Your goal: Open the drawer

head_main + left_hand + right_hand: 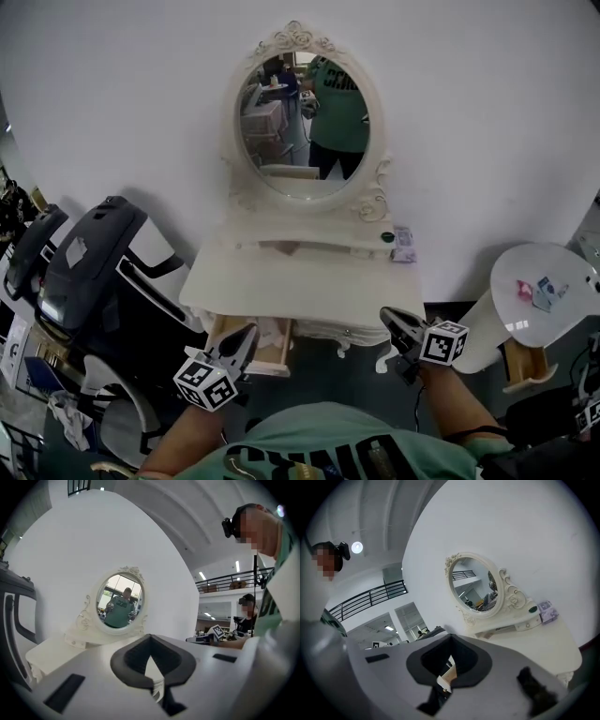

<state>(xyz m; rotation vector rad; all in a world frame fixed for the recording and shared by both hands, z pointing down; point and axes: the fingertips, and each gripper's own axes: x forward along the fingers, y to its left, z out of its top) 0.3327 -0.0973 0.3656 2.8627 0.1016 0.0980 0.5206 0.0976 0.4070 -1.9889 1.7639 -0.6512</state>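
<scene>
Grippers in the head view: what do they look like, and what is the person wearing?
The left gripper and right gripper each have dark tapering jaws and a white cube with black square markers. Their own views show pale grey bodies with dark pads. The person wears a green short-sleeved top with dark lettering.

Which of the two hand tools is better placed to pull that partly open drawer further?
Left, probably. The left gripper sits right at the drawer, which sticks out under the left side of the dressing table. The right gripper is by the table's right front corner, away from it.
</scene>
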